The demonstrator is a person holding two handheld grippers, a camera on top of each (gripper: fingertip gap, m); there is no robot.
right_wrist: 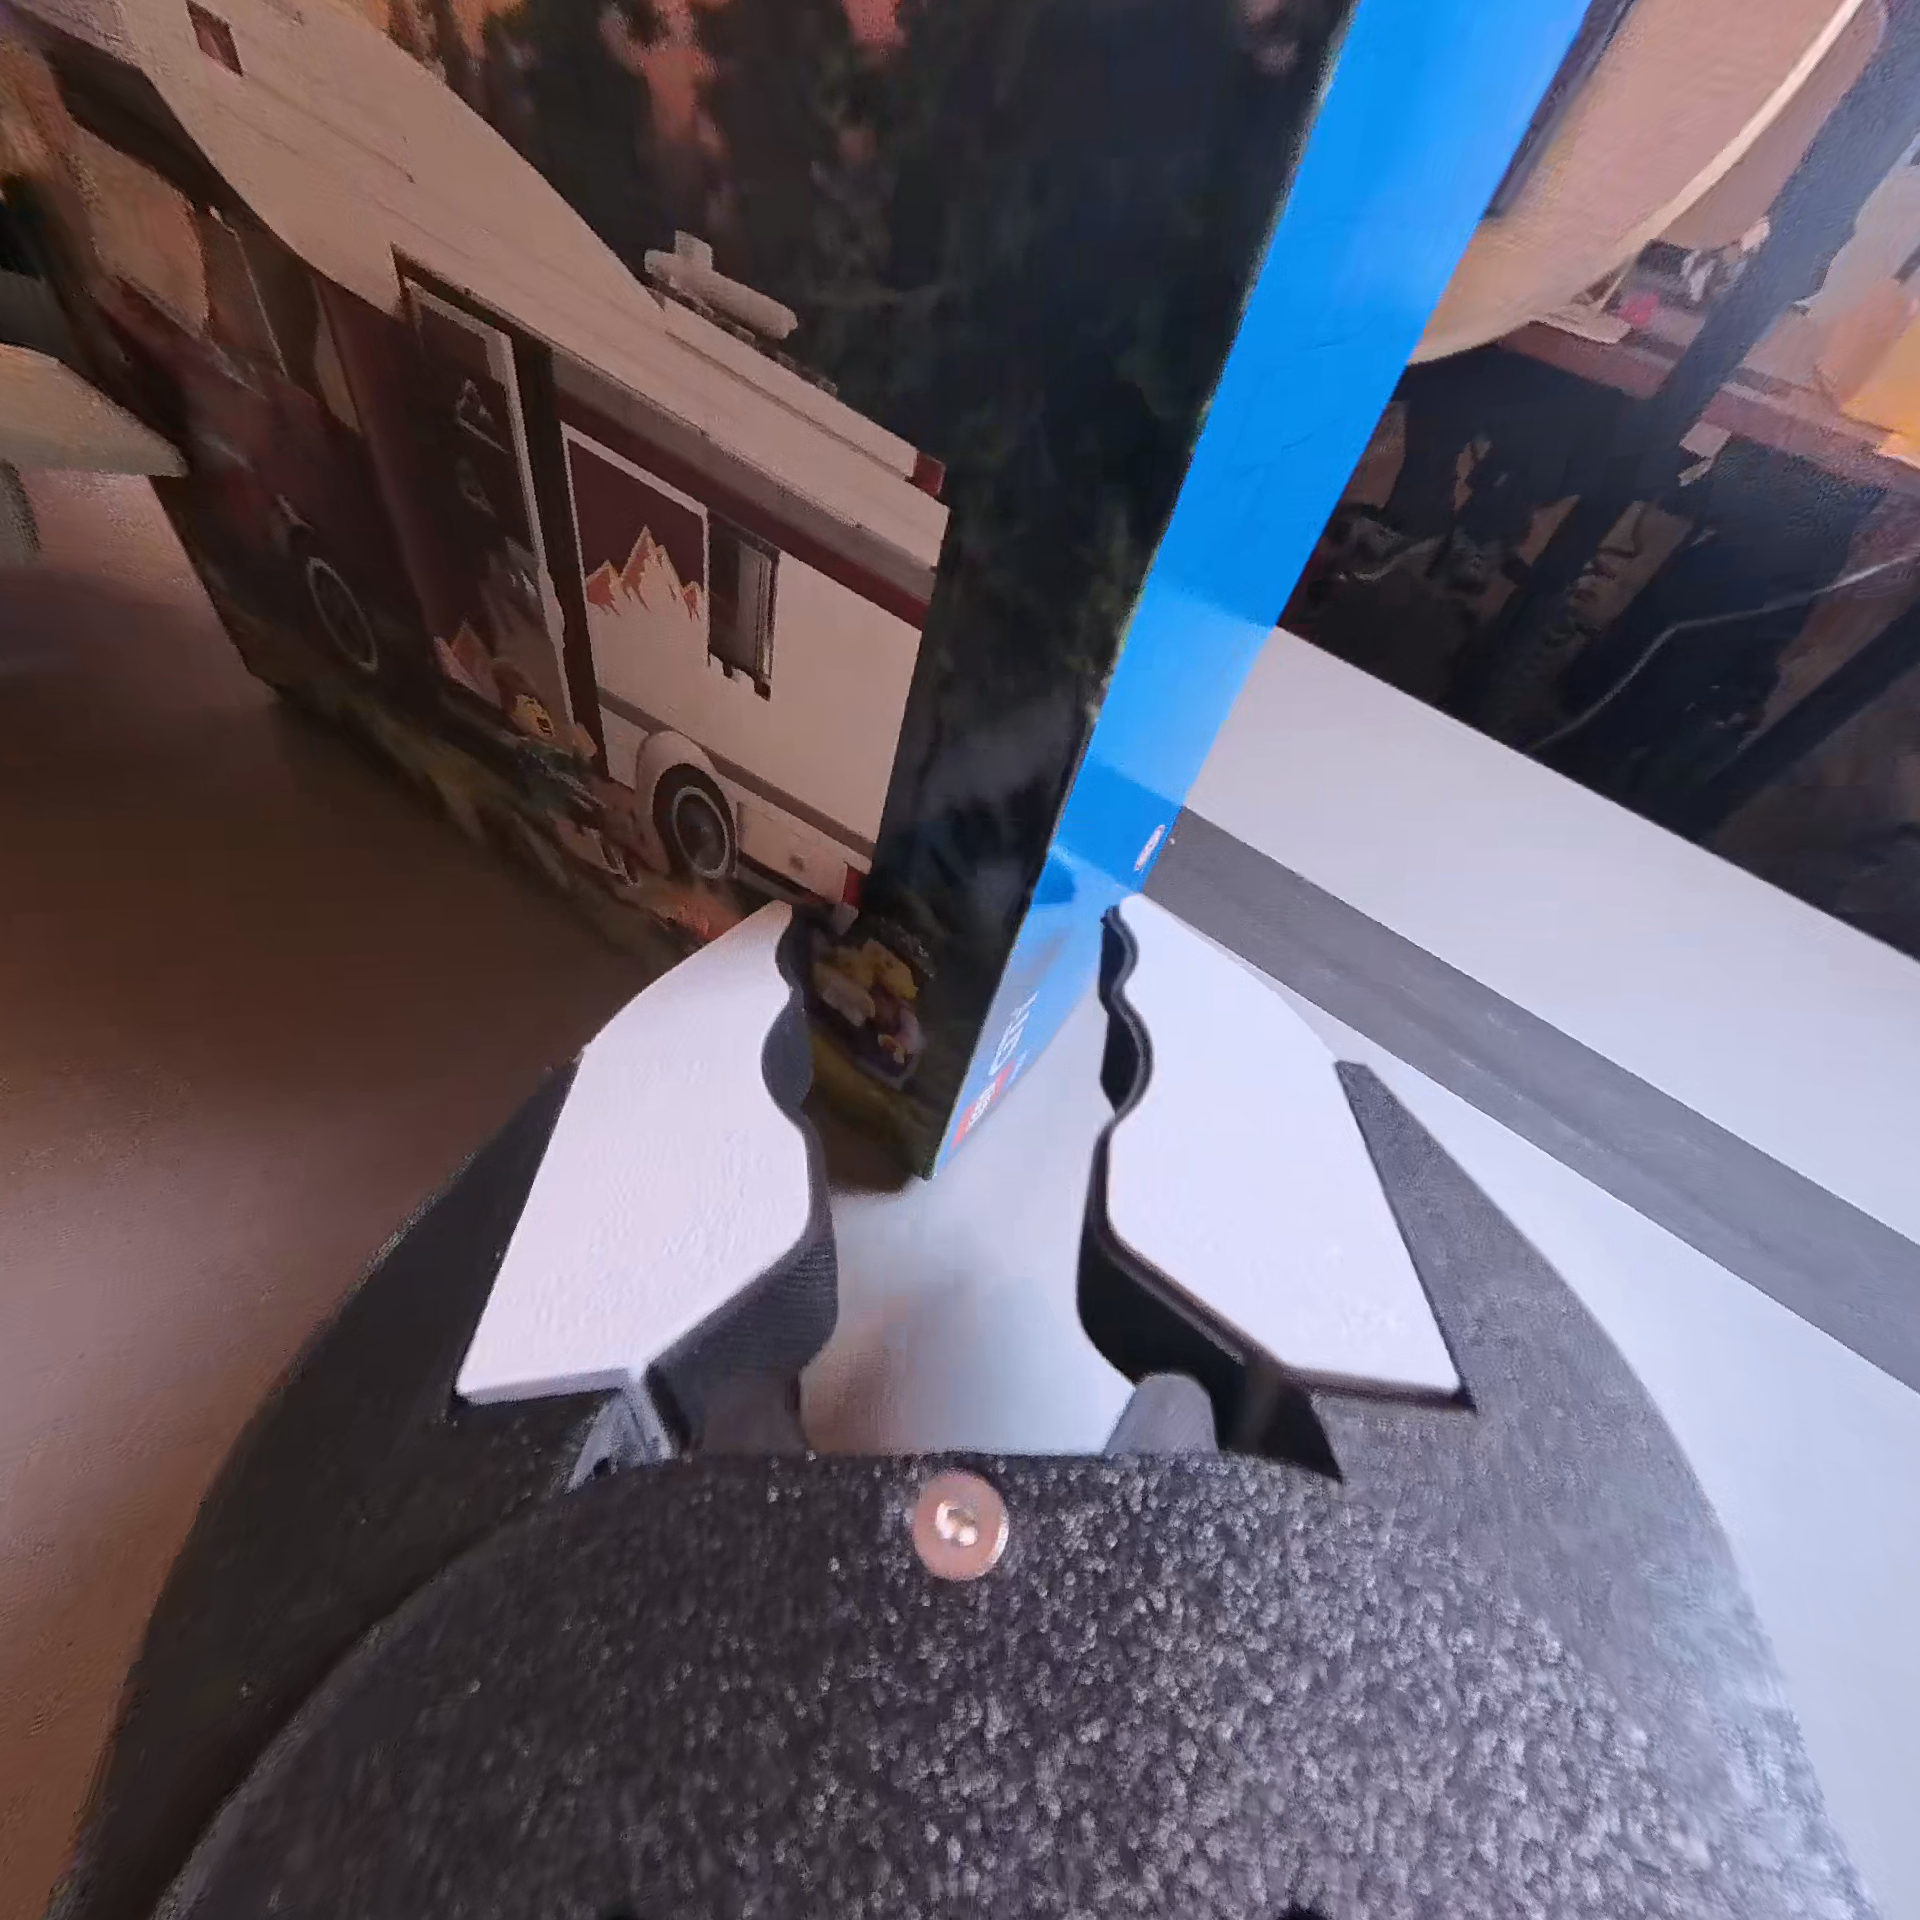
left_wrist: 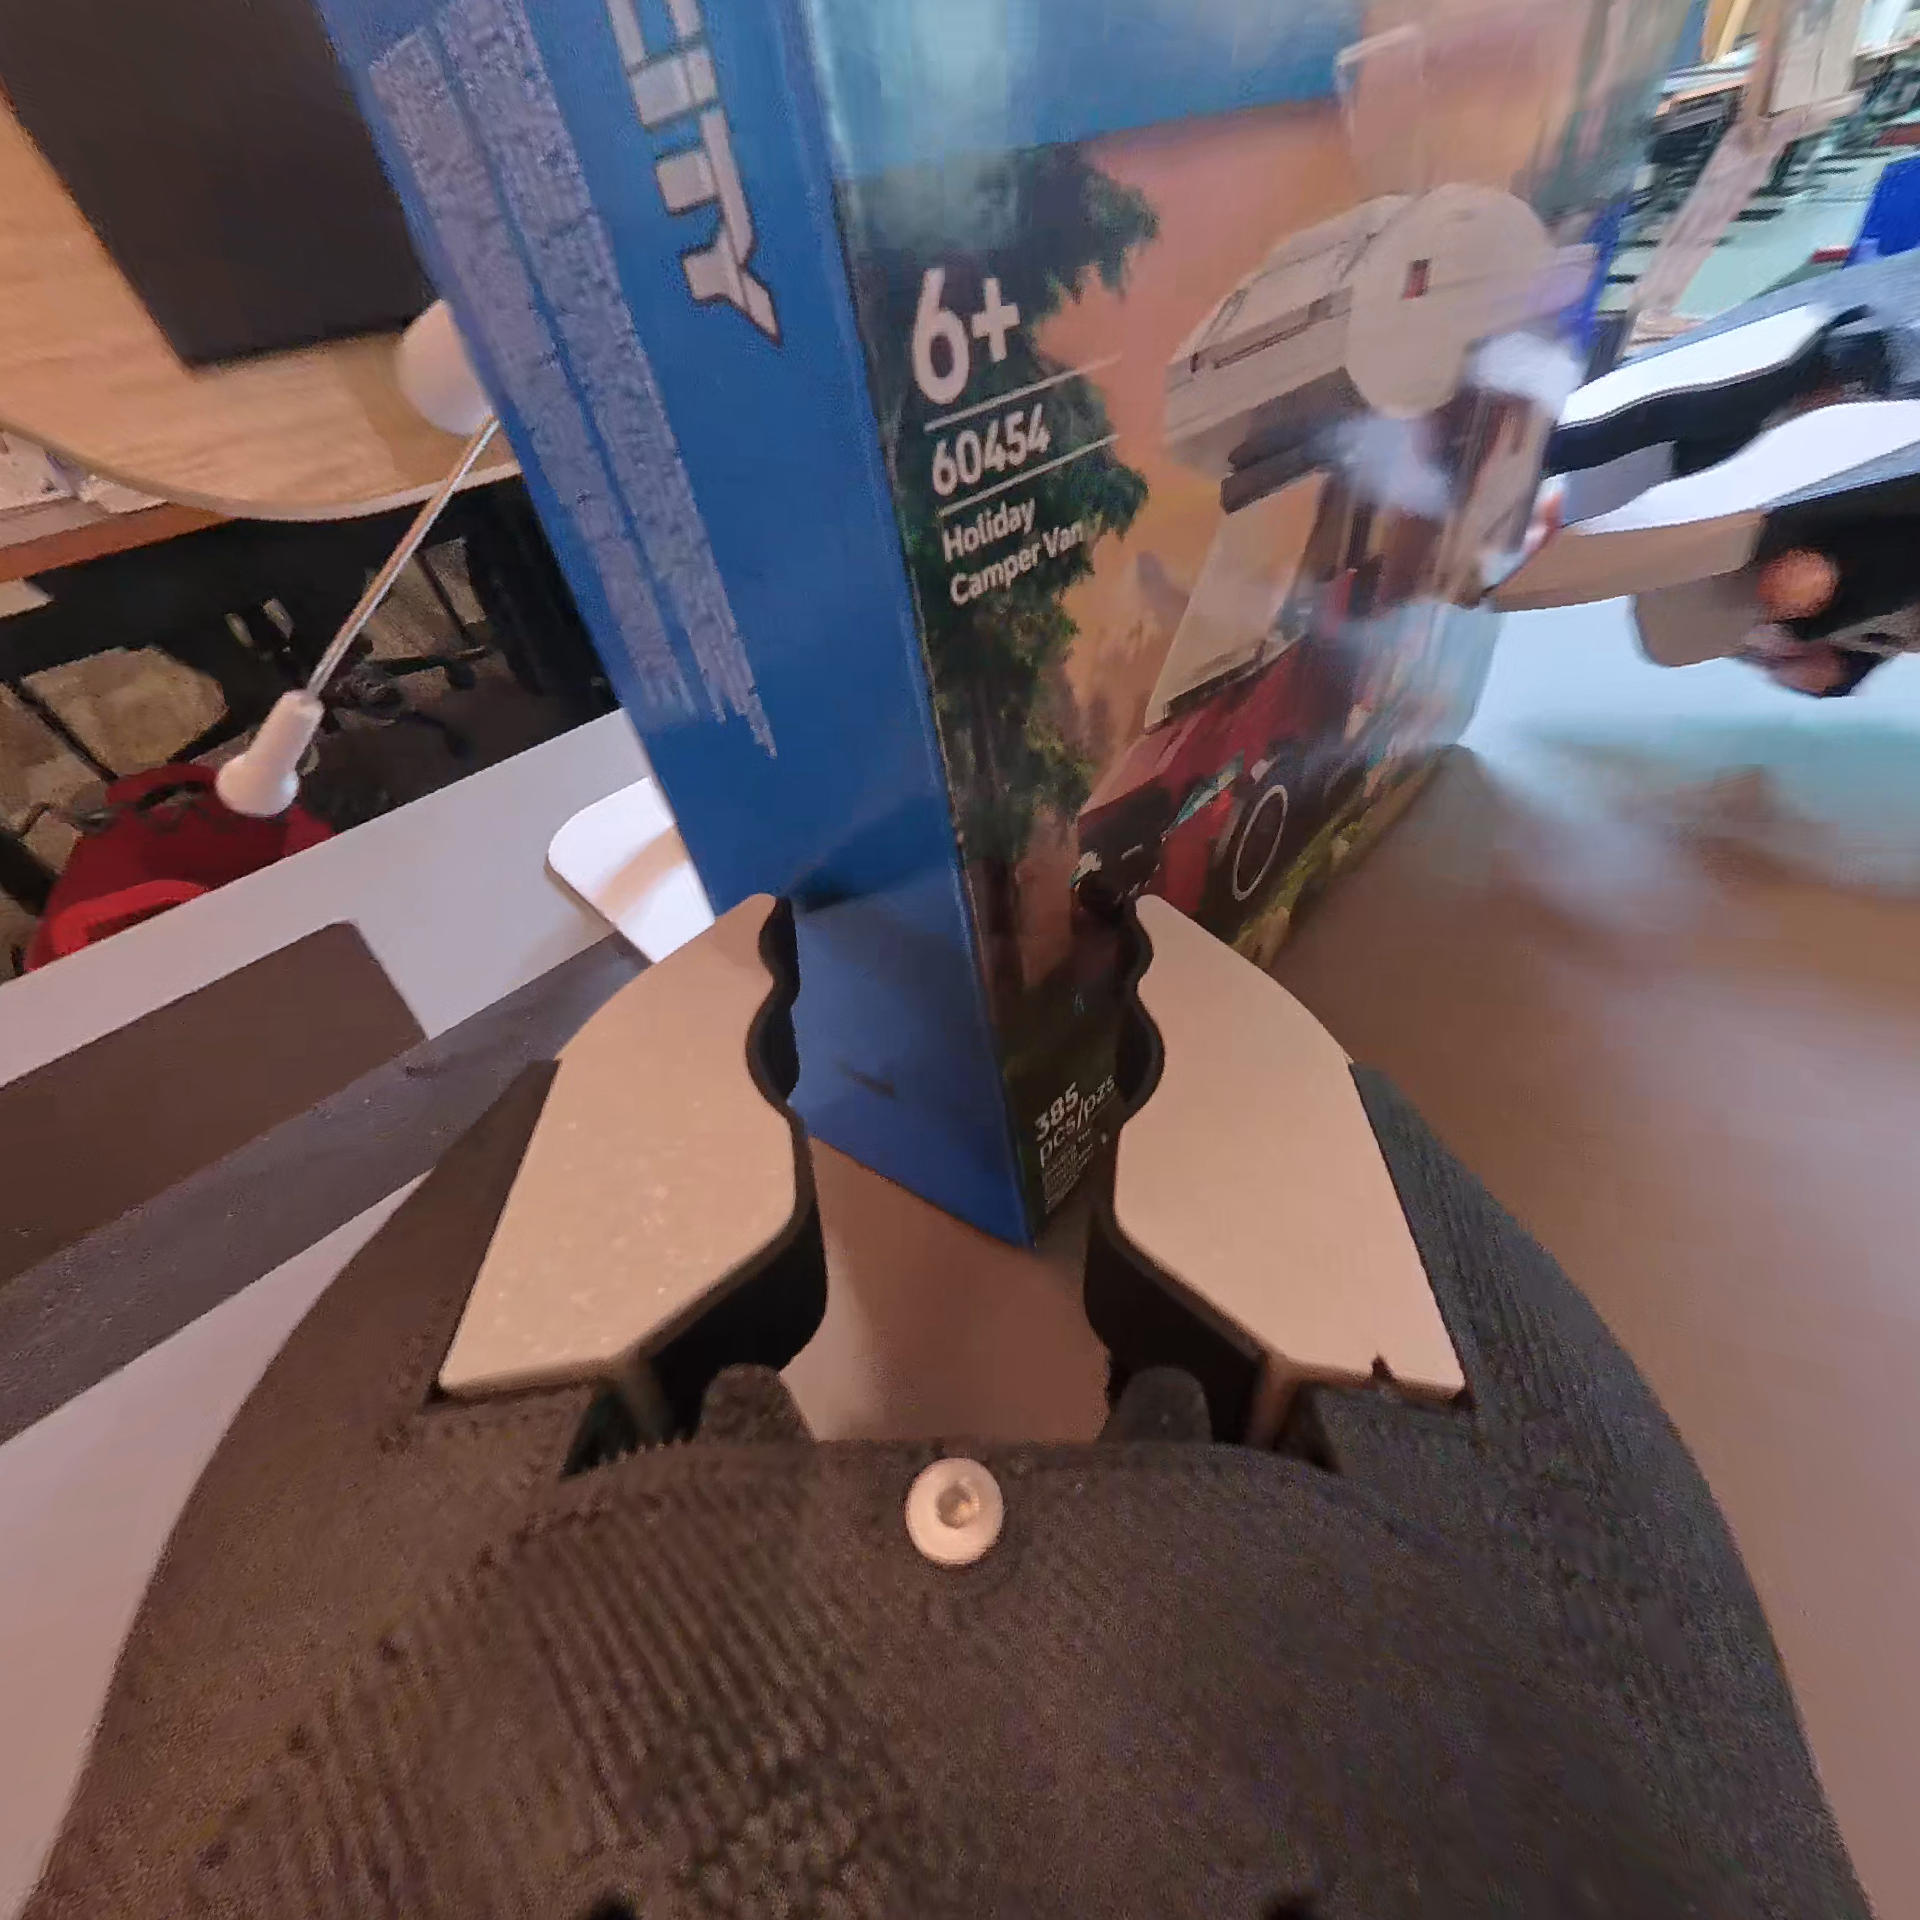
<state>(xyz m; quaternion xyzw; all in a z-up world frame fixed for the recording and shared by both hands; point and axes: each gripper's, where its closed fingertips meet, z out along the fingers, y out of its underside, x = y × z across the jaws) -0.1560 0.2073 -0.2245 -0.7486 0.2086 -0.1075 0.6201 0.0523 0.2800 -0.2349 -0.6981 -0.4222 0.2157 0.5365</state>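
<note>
A toy-brick set box stands upright on the table, with blue narrow sides and a camper van picture on its front [left_wrist: 1039, 644]. My left gripper [left_wrist: 956, 914] is shut on one lower end of the box: one pad presses the blue side and the other presses the picture face. My right gripper [right_wrist: 945, 920] is shut on the other end of the same box [right_wrist: 644, 582], with one pad on the picture face and one on the blue side. The right gripper also shows blurred at the far end of the box in the left wrist view [left_wrist: 1621, 499].
The box stands where a brown mat [left_wrist: 1558, 1039] meets the white table [right_wrist: 1507, 831], which a dark strip [right_wrist: 1558, 1091] crosses. A white rounded card [left_wrist: 623, 862] lies behind the box. Beyond the table edge are a white rod with a cone tip [left_wrist: 343, 644] and a red bag [left_wrist: 156, 862].
</note>
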